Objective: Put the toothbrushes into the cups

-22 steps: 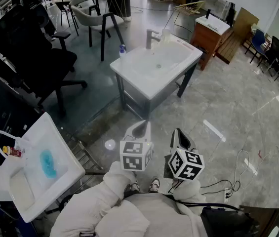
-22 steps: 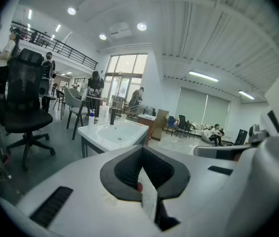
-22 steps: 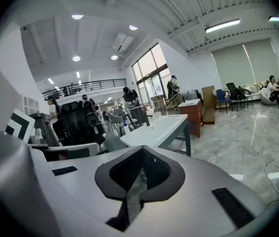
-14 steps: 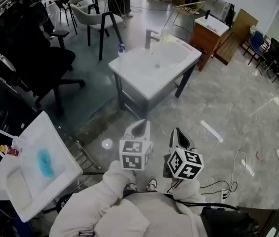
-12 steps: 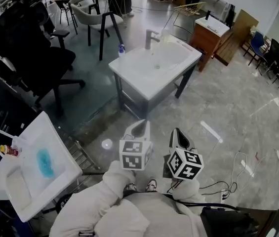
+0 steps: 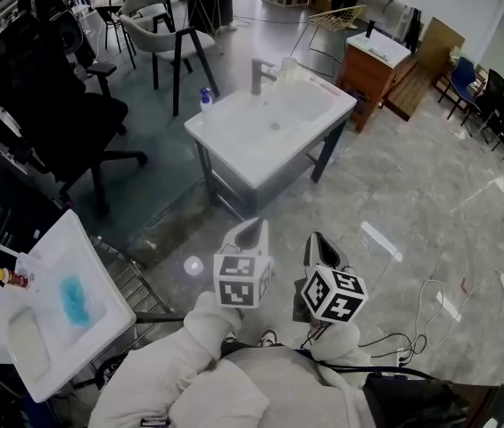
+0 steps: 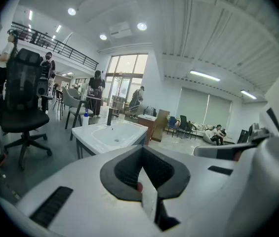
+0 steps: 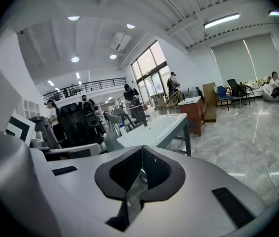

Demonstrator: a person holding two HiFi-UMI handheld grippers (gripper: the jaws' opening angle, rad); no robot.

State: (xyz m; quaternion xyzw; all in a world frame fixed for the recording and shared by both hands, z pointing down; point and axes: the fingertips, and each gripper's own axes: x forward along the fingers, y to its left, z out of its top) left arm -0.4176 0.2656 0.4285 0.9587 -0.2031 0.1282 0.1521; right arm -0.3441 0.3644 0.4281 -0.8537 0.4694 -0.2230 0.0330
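Note:
No toothbrush shows in any view. A white washbasin on dark legs stands a few steps ahead, with a faucet at its far rim and a pale clear cup beside it. My left gripper and right gripper are held side by side close to my body, over the floor and well short of the basin. Both are shut and hold nothing. In the left gripper view my left gripper points at the basin. The right gripper view shows my right gripper with the basin beyond it.
A blue-capped spray bottle stands on the basin's left corner. A second white basin with a blue thing in it is at my lower left. Black office chairs stand left, a wooden cabinet behind, cables on the floor at right.
The washbasin and the room have slid a little left in the head view. Both grippers keep the same place by my body and stay shut.

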